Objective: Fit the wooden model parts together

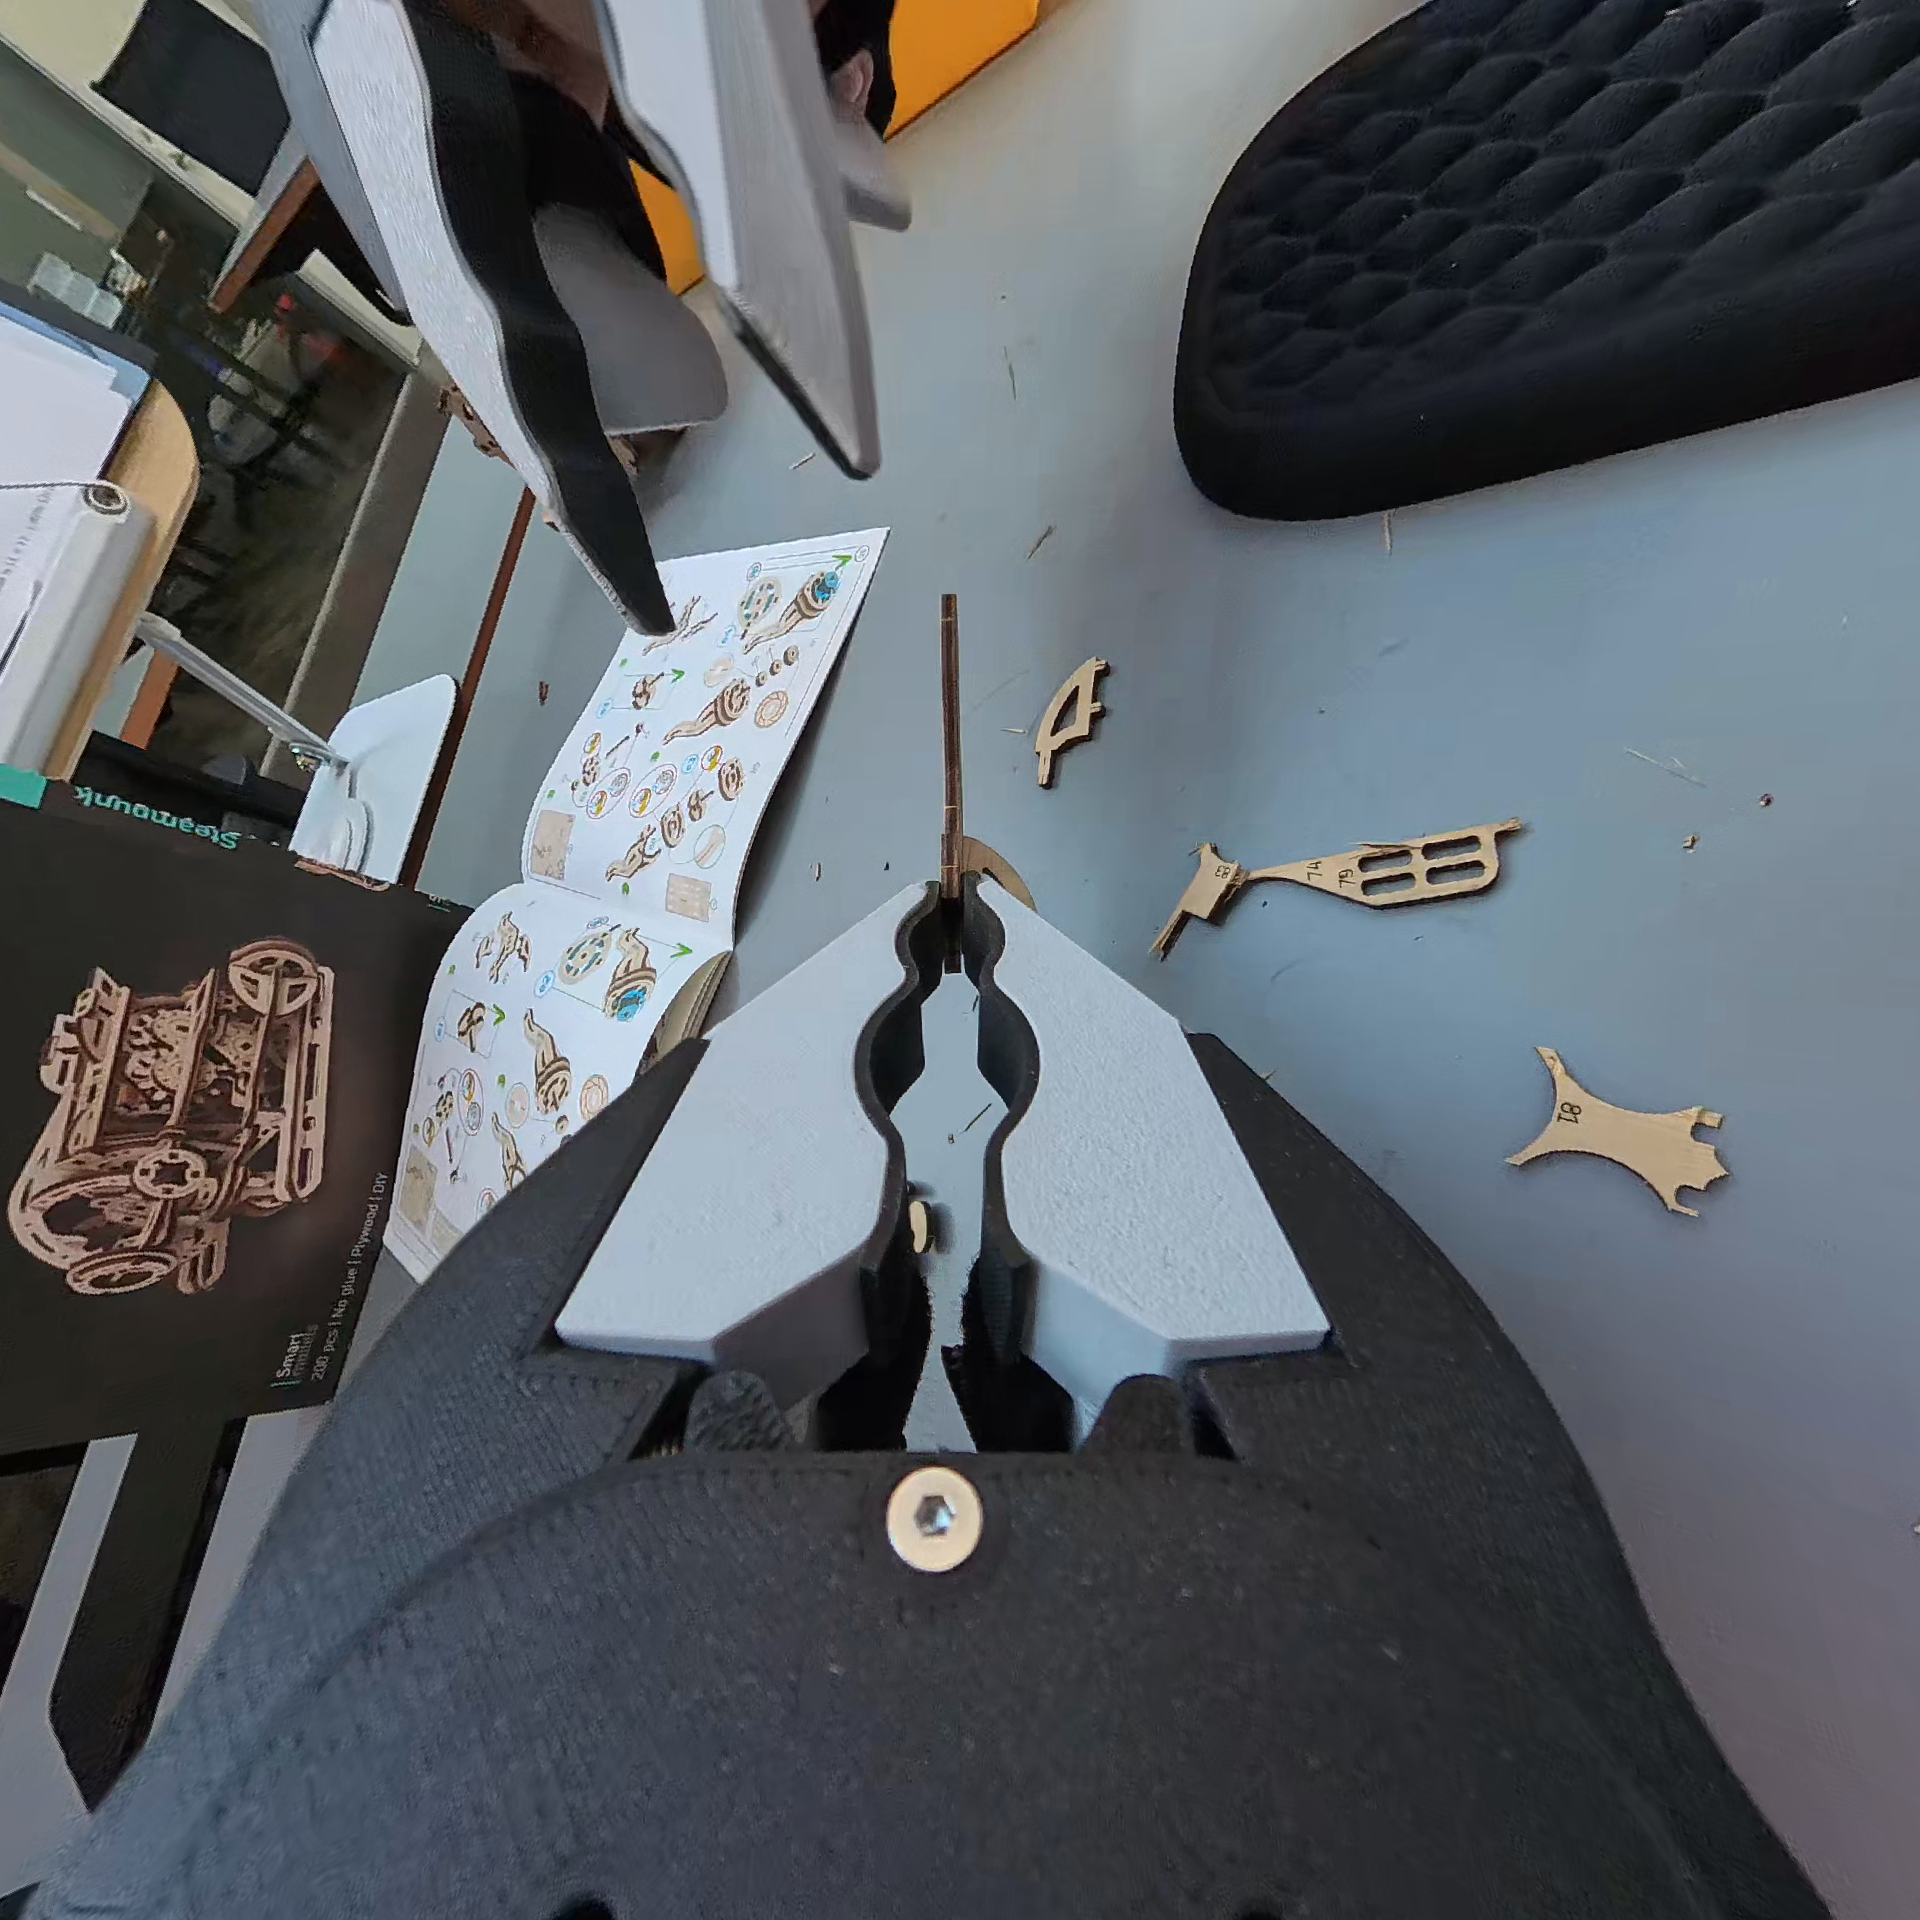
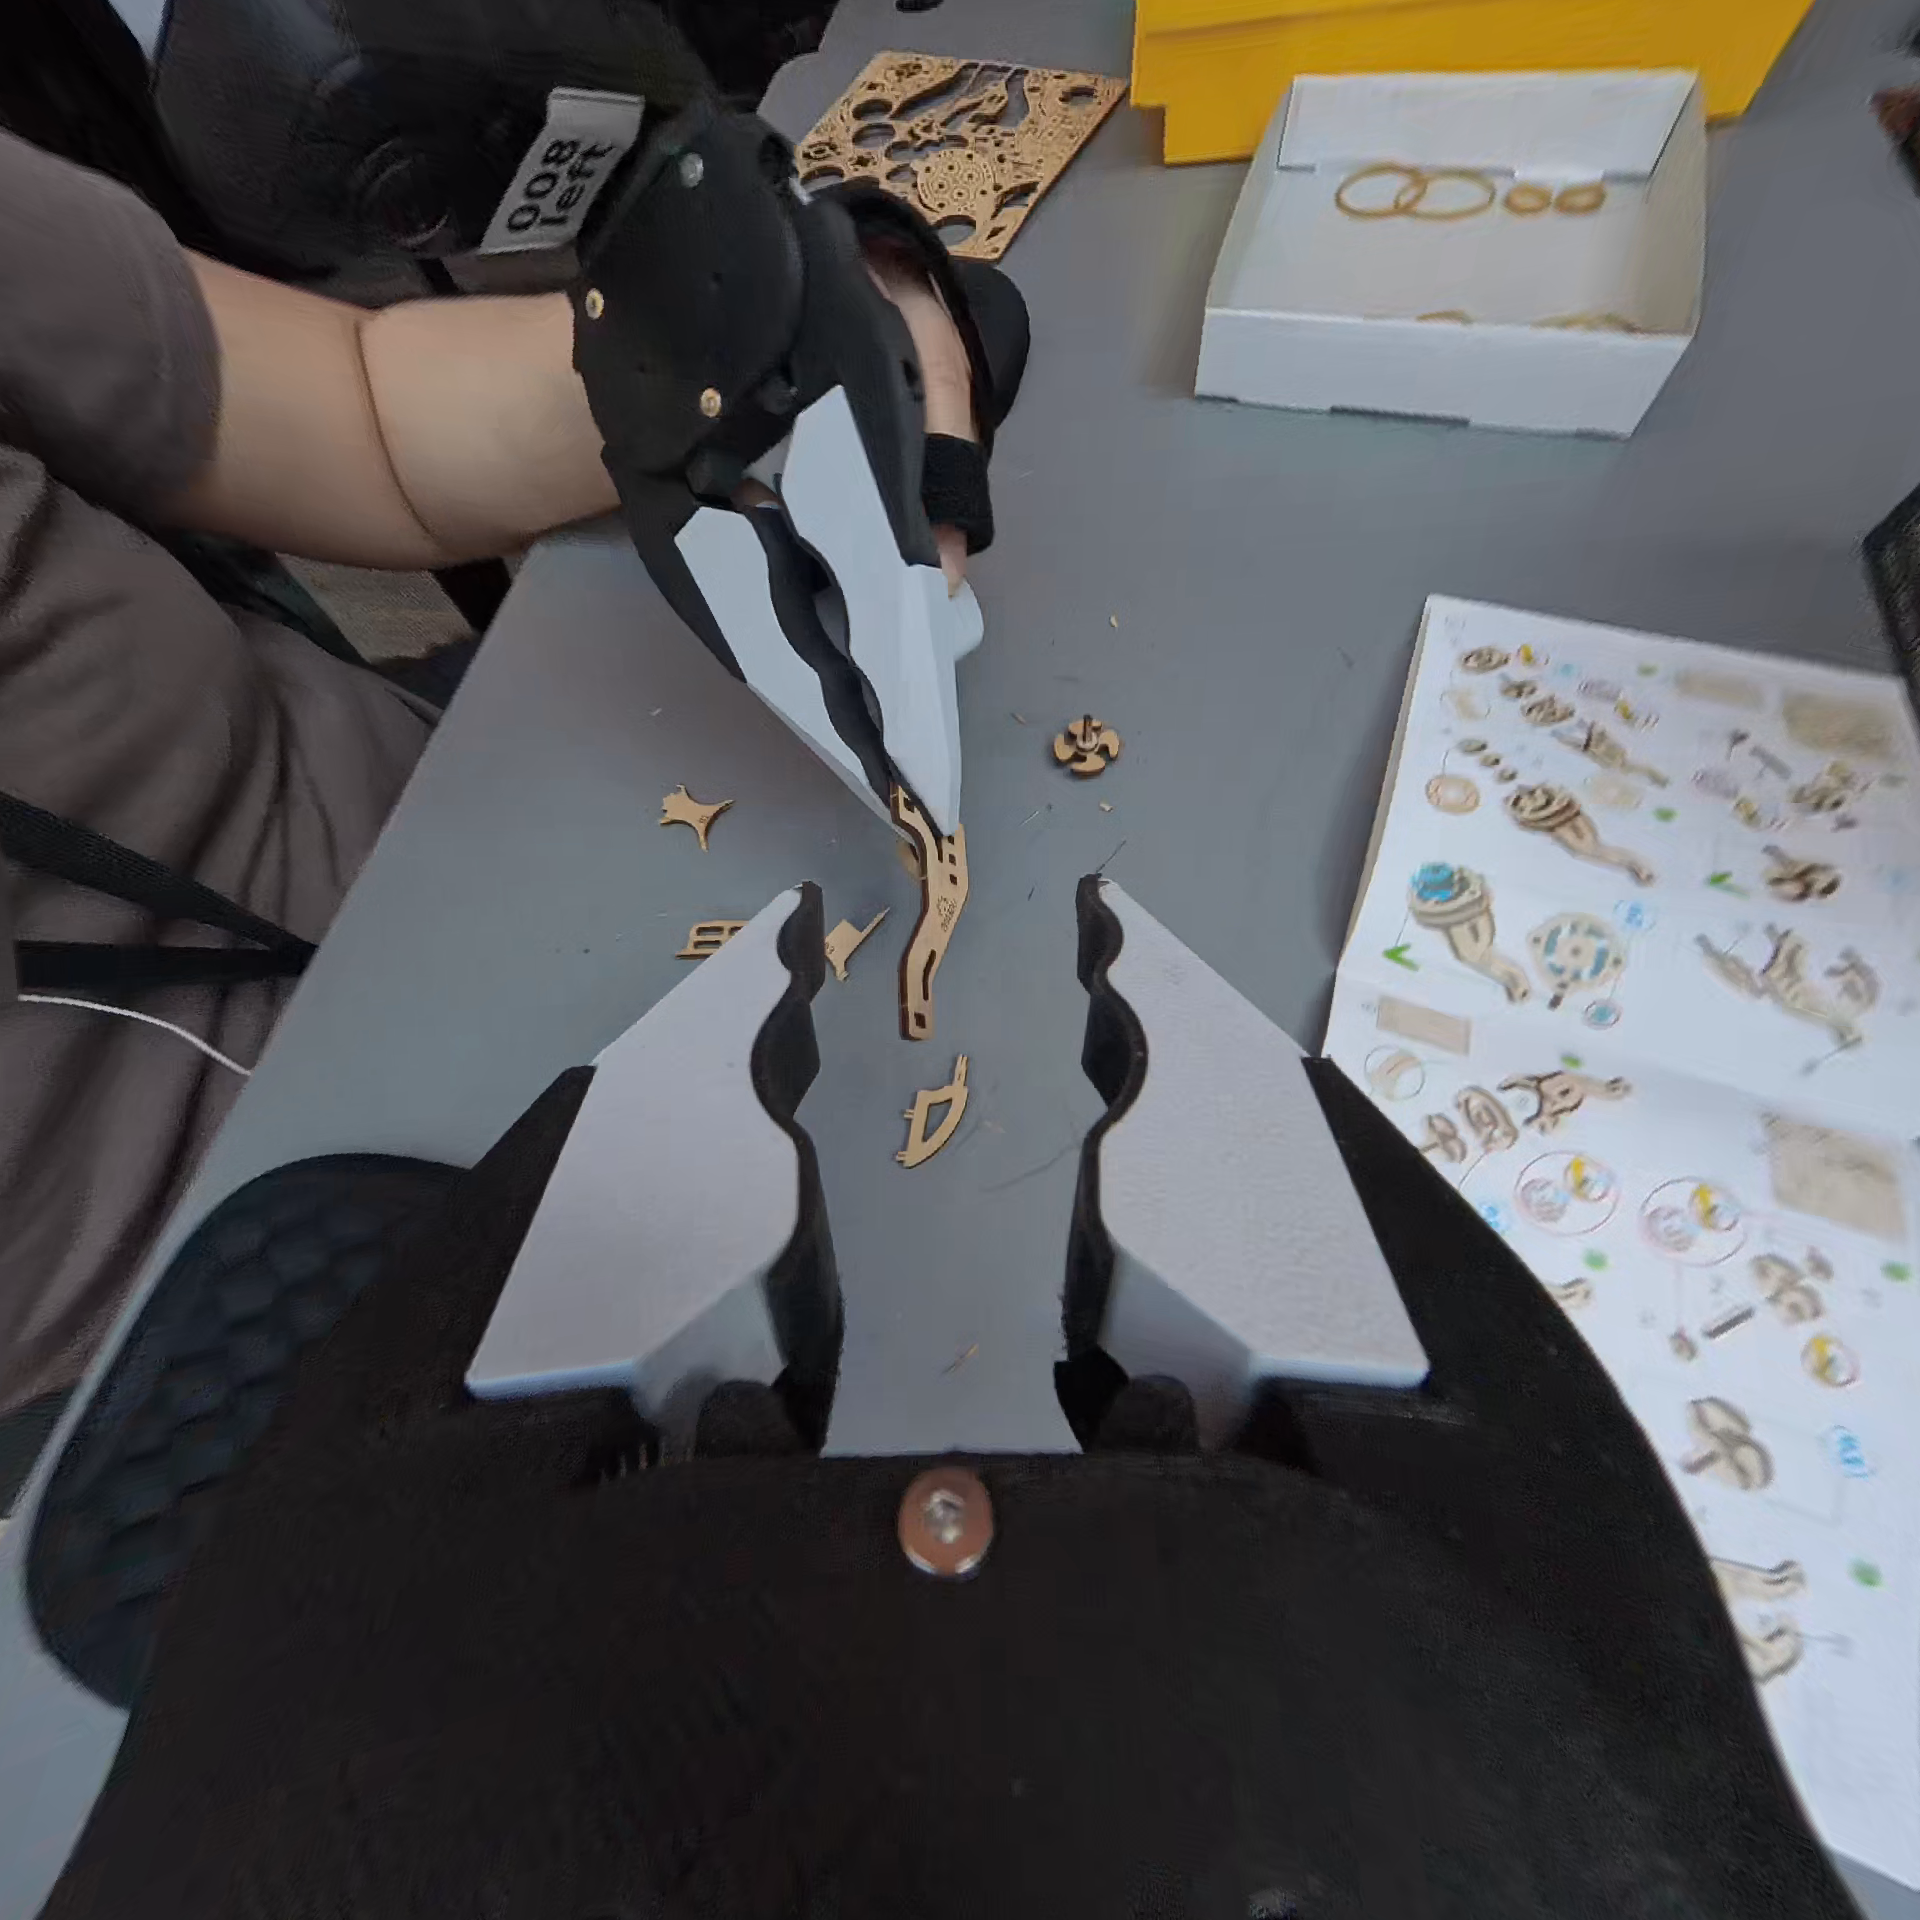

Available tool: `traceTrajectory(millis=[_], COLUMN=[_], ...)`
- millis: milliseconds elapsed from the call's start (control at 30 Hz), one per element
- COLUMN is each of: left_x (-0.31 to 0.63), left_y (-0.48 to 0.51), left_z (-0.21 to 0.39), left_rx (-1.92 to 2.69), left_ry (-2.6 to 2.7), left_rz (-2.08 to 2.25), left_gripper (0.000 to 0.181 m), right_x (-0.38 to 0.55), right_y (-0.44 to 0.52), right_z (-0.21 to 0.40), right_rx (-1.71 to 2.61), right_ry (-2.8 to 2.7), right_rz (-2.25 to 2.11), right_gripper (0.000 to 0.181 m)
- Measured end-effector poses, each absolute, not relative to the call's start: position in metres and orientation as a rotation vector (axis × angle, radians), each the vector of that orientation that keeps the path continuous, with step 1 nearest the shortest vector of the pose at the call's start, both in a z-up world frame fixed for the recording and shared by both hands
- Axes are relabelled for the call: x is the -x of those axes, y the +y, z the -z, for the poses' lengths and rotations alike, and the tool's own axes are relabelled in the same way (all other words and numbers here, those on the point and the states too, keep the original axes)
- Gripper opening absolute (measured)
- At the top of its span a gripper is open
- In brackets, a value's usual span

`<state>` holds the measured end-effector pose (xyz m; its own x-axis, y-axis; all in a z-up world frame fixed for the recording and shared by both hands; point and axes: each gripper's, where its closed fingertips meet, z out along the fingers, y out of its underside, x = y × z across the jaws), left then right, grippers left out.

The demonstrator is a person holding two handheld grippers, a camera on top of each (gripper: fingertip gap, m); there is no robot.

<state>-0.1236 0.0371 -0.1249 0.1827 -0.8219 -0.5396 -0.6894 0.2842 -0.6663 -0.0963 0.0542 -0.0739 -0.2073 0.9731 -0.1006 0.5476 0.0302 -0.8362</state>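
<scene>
My left gripper (image 1: 951, 899) is shut on a long curved wooden part (image 1: 948, 727), which shows edge-on in the left wrist view. In the right wrist view the same part (image 2: 935, 956) hangs from the left gripper (image 2: 920, 816) just above the grey table (image 2: 1195, 582). My right gripper (image 2: 945, 899) is open and empty, its fingers on either side of the held part's lower end, not touching it. It also shows in the left wrist view (image 1: 758, 540), above the booklet. A small hooked part (image 2: 935, 1117) lies on the table between the right fingers.
Loose parts lie on the table: a slotted piece (image 1: 1371, 868), a star-shaped piece (image 1: 1621, 1138), a small assembled wheel (image 2: 1086, 746). An open instruction booklet (image 2: 1662, 1039), white box with rings (image 2: 1455, 364), cut-out wooden sheet (image 2: 956, 145), black kit box (image 1: 177, 1122) and black cushion (image 1: 1558, 239) surround the work area. Spacing between my two grippers at the tips: around 7 cm. The slotted piece (image 1: 1371, 868) sits 8 cm or so from the ends of my left fingers.
</scene>
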Motion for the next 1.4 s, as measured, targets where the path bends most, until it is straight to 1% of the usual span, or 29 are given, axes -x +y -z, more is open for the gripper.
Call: traceTrajectory(millis=[67, 100, 133, 167, 233, 267, 300, 333, 400, 433, 500, 567, 600, 667, 767, 833, 900, 1067, 1133, 1233, 1300, 1400], left_x=[0.125, 0.126, 0.126, 0.125, 0.125, 0.125, 0.126, 0.128, 0.139, 0.147, 0.159, 0.160, 0.164, 0.170, 0.156, 0.147, 0.143, 0.129, 0.127, 0.126, 0.125, 0.126], left_y=[0.038, 0.038, 0.037, 0.037, 0.036, 0.036, 0.038, 0.044, 0.060, 0.066, 0.070, 0.055, 0.052, 0.059, 0.060, 0.060, 0.063, 0.065, 0.067, 0.065, 0.066, 0.065], left_z=[0.124, 0.124, 0.122, 0.121, 0.118, 0.116, 0.113, 0.106, 0.083, 0.069, 0.038, 0.006, -0.009, -0.013, -0.008, -0.011, -0.013, -0.018, -0.020, -0.024, -0.023, -0.024], left_rx=[1.471, 1.481, 1.485, 1.487, 1.496, 1.500, 1.508, 1.522, 1.539, 1.550, 1.558, 1.457, 1.398, 1.390, 1.399, 1.358, 1.308, 1.287, 1.258, 1.203, 1.202, 1.181], left_ry=[1.532, 1.527, 1.520, 1.514, 1.498, 1.485, 1.457, 1.383, 1.184, 1.072, 0.813, 0.632, 0.515, 0.326, 0.258, 0.215, 0.166, 0.152, 0.134, 0.144, 0.161, 0.171], left_rz=[0.187, 0.199, 0.212, 0.225, 0.253, 0.268, 0.280, 0.278, 0.291, 0.341, 0.589, 0.972, 1.132, 1.268, 1.280, 1.253, 1.207, 1.224, 1.230, 1.245, 1.224, 1.214], left_gripper=[0.001, 0.001, 0.001, 0.001, 0.001, 0.001, 0.001, 0.005, 0.031, 0.037, 0.046, 0.050, 0.049, 0.048, 0.043, 0.034, 0.030, 0.028, 0.017, 0.006, 0.003, 0.002], right_x=[0.107, 0.110, 0.111, 0.110, 0.112, 0.112, 0.112, 0.114, 0.116, 0.117, 0.120, 0.120, 0.120, 0.120, 0.120, 0.119, 0.118, 0.118, 0.119, 0.119, 0.120, 0.121], right_y=[0.045, 0.048, 0.052, 0.051, 0.045, 0.045, 0.047, 0.051, 0.059, 0.064, 0.073, 0.081, 0.083, 0.085, 0.083, 0.082, 0.083, 0.082, 0.081, 0.077, 0.075, 0.074], right_z=[0.085, 0.096, 0.106, 0.115, 0.125, 0.127, 0.127, 0.123, 0.111, 0.102, 0.081, 0.062, 0.053, 0.037, 0.018, 0.009, 0.004, 0.000, 0.000, -0.005, -0.006, -0.007], right_rx=[1.400, 1.386, 1.391, 1.406, 1.426, 1.422, 1.402, 1.379, 1.368, 1.356, 1.313, 1.274, 1.250, 1.218, 1.188, 1.173, 1.159, 1.150, 1.147, 1.121, 1.121, 1.112], right_ry=[-1.893, -1.924, -1.947, -1.978, -2.008, -2.019, -2.015, -1.985, -1.913, -1.855, -1.737, -1.633, -1.583, -1.492, -1.391, -1.336, -1.295, -1.240, -1.231, -1.202, -1.198, -1.195], right_rz=[-0.810, -0.676, -0.573, -0.532, -0.564, -0.556, -0.529, -0.500, -0.471, -0.460, -0.443, -0.390, -0.364, -0.324, -0.314, -0.302, -0.277, -0.269, -0.267, -0.272, -0.281, -0.276], right_gripper=[0.047, 0.038, 0.035, 0.034, 0.025, 0.010, 0.002, 0.000, 0.000, 0.000, 0.001, 0.001, 0.001, 0.000, 0.000, 0.001, 0.001, 0.001, 0.001, 0.001, 0.001, 0.001])
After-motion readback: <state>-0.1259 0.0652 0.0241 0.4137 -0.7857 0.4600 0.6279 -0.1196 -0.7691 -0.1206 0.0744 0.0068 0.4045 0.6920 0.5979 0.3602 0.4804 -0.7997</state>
